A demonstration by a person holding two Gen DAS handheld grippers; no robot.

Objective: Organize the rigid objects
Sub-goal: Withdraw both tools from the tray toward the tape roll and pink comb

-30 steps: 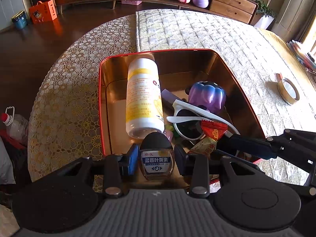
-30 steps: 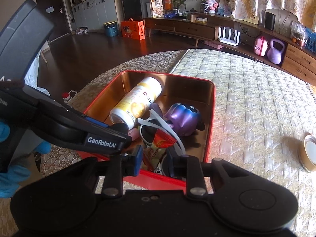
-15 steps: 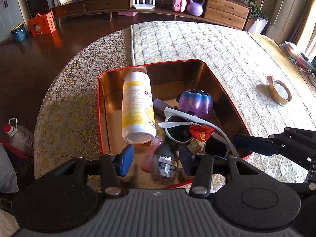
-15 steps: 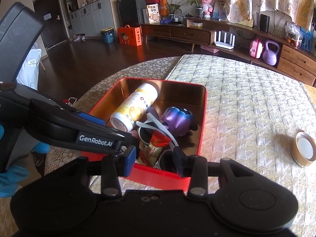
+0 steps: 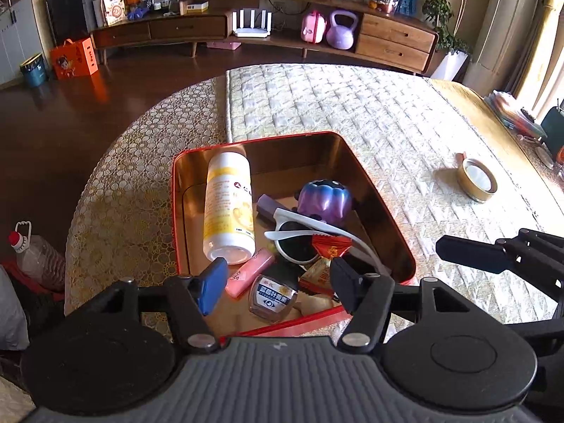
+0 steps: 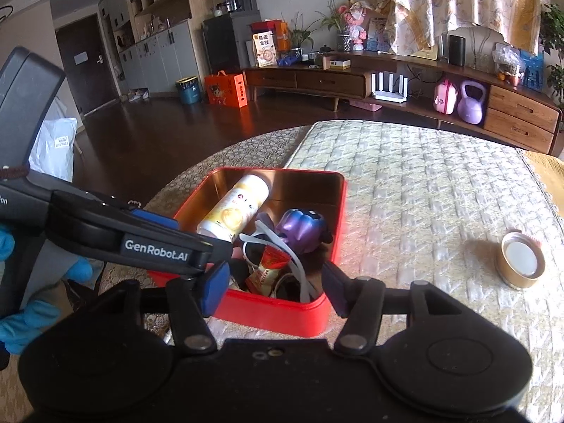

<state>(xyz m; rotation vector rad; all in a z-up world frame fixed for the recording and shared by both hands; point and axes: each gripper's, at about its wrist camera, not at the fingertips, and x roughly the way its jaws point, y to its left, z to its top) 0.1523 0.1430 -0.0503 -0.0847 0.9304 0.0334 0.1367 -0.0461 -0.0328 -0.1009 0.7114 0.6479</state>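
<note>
A red tin box (image 5: 379, 208) (image 6: 282, 320) sits on the table. In it lie a white and yellow bottle (image 5: 229, 208) (image 6: 234, 208), a purple toy (image 5: 324, 201) (image 6: 303, 229), white sunglasses (image 5: 299, 236), a red snack packet (image 5: 331, 245) (image 6: 271, 261), a pink lighter (image 5: 248, 273) and a small dark-capped bottle with a blue label (image 5: 273, 296). My left gripper (image 5: 276, 285) is open and empty, just above the small bottle at the box's near edge. My right gripper (image 6: 269, 290) is open and empty over the box's near right corner.
A gold tape roll (image 5: 476, 179) (image 6: 521, 259) lies on the quilted cloth to the right of the box. The table edge curves round on the left, with a plastic bottle (image 5: 35, 257) on the floor below. A low wooden cabinet (image 5: 394, 35) stands far behind.
My left gripper opened and let go of the small blue-labelled bottle, which now lies in the box. Both grippers drew back and up, and the right one opened wider.
</note>
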